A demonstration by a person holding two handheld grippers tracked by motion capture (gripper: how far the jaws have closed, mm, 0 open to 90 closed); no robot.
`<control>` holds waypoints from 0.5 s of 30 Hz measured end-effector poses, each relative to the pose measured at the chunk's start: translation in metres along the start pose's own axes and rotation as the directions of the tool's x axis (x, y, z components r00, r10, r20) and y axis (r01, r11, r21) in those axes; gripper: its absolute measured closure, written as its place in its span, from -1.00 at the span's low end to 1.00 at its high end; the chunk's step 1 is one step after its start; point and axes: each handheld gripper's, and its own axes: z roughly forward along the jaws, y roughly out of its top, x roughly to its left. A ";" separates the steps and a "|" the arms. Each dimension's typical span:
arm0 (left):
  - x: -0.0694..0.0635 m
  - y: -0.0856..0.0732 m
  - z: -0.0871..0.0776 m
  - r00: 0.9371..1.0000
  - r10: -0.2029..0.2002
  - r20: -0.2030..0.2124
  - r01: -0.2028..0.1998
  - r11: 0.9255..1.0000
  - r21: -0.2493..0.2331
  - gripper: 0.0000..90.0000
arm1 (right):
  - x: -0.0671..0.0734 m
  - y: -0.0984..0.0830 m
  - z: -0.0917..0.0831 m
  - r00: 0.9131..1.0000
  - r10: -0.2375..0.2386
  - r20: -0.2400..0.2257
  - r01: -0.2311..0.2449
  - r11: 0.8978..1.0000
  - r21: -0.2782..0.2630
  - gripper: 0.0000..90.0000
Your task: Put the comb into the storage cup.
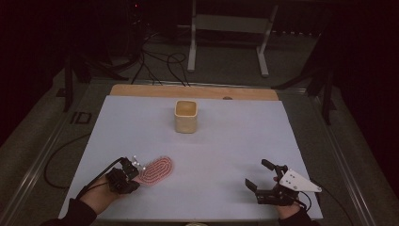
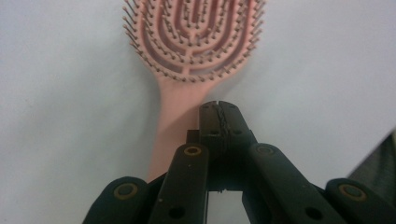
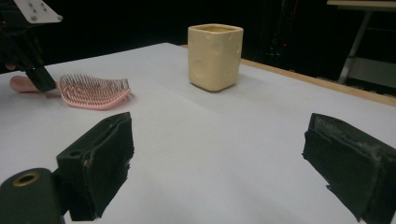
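Hairbrush (image 1: 157,170) flat on worktop (image 1: 226,155), well short of cup (image 1: 185,116); left tool (image 2: 219,112) clenched over its handle, lift pending; right tool (image 1: 258,175) released, idle.

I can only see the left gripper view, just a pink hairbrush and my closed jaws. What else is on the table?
Observer: A cream cup stands upright farther back, about mid-table, well apart from the hairbrush.
Operator: Where's my other gripper?
Observer: The right gripper is at the near right side of the table, jaws wide open with nothing between them.
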 end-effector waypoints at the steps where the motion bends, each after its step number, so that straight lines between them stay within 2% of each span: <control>1: -0.001 0.000 -0.002 1.000 0.014 -0.008 -0.013 1.000 0.007 0.92 | 0.000 0.000 0.000 1.000 -0.002 0.000 0.002 1.000 0.002 -0.81; 5: -0.002 -0.002 -0.006 0.999 0.036 -0.017 -0.036 0.999 0.019 0.70 | 0.000 0.000 0.000 1.000 -0.001 -0.002 0.001 1.000 0.002 -0.81; 10: 0.000 -0.002 -0.009 0.999 0.037 -0.013 -0.037 0.999 0.027 0.46 | 0.000 0.000 0.001 1.000 -0.004 -0.002 0.004 1.000 -0.002 -0.81; 15: 0.000 0.000 -0.009 0.998 0.054 -0.017 -0.053 0.997 0.049 -0.09 | 0.000 0.000 0.001 1.000 -0.004 -0.001 0.004 1.000 -0.002 -0.81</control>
